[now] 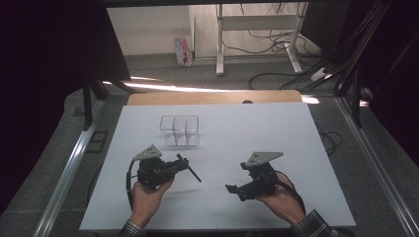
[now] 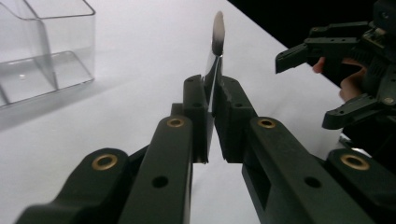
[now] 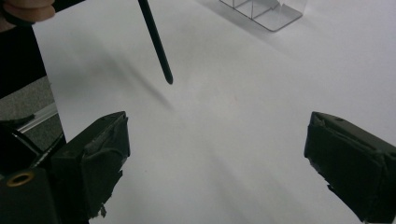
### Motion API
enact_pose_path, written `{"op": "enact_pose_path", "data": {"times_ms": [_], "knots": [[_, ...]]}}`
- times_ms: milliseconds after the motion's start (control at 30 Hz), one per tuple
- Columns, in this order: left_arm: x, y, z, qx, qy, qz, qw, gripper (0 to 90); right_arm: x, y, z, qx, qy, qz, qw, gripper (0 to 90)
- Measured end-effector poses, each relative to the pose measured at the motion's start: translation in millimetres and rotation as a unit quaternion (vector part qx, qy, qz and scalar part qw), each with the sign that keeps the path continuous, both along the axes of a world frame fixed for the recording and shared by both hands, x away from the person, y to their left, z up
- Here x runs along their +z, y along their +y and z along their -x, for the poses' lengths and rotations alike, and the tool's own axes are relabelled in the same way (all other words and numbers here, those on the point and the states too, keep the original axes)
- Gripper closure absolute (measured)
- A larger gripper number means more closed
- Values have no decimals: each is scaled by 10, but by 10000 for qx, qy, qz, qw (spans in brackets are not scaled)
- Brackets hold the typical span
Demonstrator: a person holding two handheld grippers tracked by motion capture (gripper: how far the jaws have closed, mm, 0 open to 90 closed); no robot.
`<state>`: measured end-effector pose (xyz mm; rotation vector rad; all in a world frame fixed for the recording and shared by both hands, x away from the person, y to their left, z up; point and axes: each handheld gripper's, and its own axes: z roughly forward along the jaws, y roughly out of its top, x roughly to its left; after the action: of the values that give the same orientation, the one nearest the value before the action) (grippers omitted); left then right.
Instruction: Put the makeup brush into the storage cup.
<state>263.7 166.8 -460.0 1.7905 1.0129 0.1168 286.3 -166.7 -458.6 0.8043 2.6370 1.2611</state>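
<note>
Left gripper [image 1: 184, 165]: jaws closed on a thin black stick [image 1: 190, 169], which juts past the jaws toward table centre, held above the white table [image 1: 276, 128]; the left gripper view shows it clamped edge-on between the pads. Right gripper [image 1: 236, 189]: jaws wide apart, nothing between them, facing the stick's free end. Clear divided box [image 1: 180, 130] stands beyond the left gripper, well apart from both.

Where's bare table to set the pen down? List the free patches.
Free: the near strip between the left gripper and right gripper; the whole right side past the right gripper; the far strip behind the clear organizer. Tighter: between organizer and left gripper, where the held pen sticks out.
</note>
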Motion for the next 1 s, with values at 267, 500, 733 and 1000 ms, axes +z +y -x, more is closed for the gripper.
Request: {"op": "enact_pose_path", "data": {"times_ms": [267, 500, 733, 1000], "knots": [[15, 62, 3, 152, -82, -170, 9997, 834, -18, -51, -4, -39, -6, 81, 10000, 46], [29, 132, 0, 283, -136, -252, 9992, 835, -69, -110, -15, -108, 76, 183, 9997, 15], [44, 170, -4, 372, -168, -387, 9984, 834, -71, -178, -17, -157, 72, 195, 9997, 3], [84, 180, -9, 504, -256, -737, 9957, 835, -79, -296, -20, -264, 10, 243, 9994, 3]]}}
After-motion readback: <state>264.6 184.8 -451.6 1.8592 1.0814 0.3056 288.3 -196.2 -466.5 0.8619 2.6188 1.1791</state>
